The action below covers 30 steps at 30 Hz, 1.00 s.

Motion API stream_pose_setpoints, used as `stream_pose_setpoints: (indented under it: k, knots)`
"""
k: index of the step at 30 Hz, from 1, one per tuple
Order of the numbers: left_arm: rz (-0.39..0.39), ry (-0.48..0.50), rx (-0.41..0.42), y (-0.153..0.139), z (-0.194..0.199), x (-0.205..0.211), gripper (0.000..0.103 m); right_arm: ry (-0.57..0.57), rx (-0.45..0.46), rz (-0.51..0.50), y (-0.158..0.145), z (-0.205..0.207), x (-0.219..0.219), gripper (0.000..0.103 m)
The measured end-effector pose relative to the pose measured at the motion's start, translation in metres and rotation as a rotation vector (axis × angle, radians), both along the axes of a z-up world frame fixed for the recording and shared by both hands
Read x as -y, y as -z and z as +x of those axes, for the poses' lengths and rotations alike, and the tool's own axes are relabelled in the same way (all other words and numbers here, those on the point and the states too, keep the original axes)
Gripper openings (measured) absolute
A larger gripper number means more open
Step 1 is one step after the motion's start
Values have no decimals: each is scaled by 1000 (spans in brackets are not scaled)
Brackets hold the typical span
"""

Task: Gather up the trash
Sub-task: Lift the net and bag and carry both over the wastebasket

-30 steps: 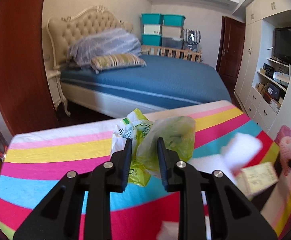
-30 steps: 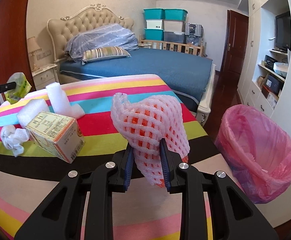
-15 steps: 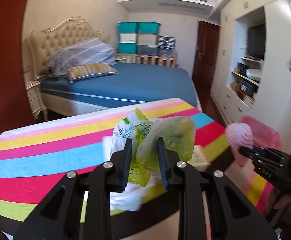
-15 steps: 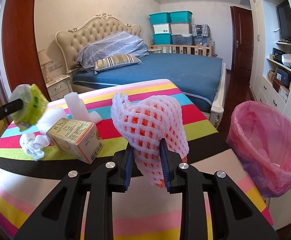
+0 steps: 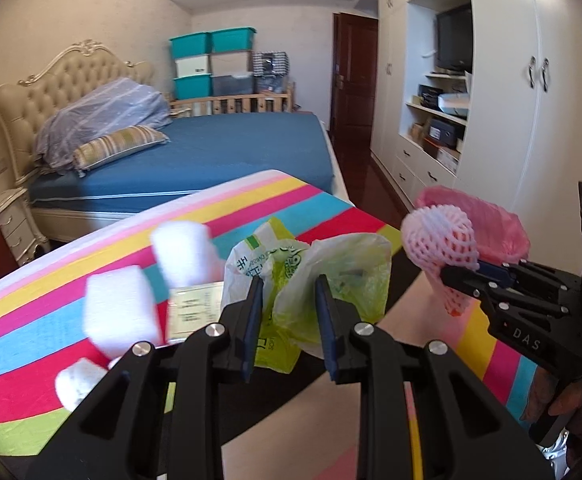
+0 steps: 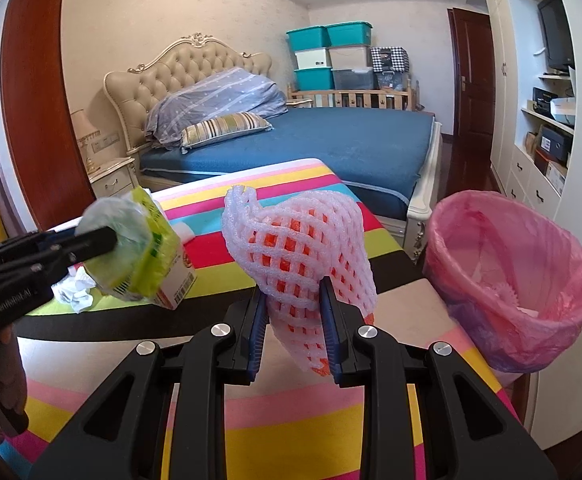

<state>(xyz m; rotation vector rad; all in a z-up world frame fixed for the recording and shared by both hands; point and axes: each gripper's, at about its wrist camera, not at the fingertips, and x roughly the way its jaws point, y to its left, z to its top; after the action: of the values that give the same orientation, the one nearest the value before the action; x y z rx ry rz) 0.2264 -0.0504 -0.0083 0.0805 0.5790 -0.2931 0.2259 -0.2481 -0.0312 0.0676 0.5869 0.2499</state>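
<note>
Left gripper [image 5: 288, 312] clamped on a crumpled green bag [image 5: 311, 276], held above the striped table [image 5: 51, 344]. Right gripper [image 6: 293, 320] clamped on a pink foam net [image 6: 299, 248], just beside the pink-lined bin [image 6: 507, 280] past the table edge. Near the left gripper on the table: foam blocks [image 5: 119, 312], a carton [image 6: 179, 284], crumpled tissue [image 6: 73, 290].

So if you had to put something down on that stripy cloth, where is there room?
Bare cloth lies near the cameras, below the black stripe, beside the pink-lined bin. The far left is crowded: cardboard box, crumpled tissue, foam blocks.
</note>
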Motion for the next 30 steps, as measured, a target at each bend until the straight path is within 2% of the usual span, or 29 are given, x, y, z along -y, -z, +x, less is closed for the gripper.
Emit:
stream_pose_setpoints:
  k: [15, 26, 30]
  knots:
    - [24, 136, -57, 15, 33, 58, 26, 79, 8, 35, -3, 0, 43, 26]
    - [7, 305, -32, 6, 63, 143, 26, 234, 49, 15, -13, -7, 111, 26]
    - [-26, 345, -40, 2, 76, 171, 26, 267, 72, 69, -22, -9, 142, 26]
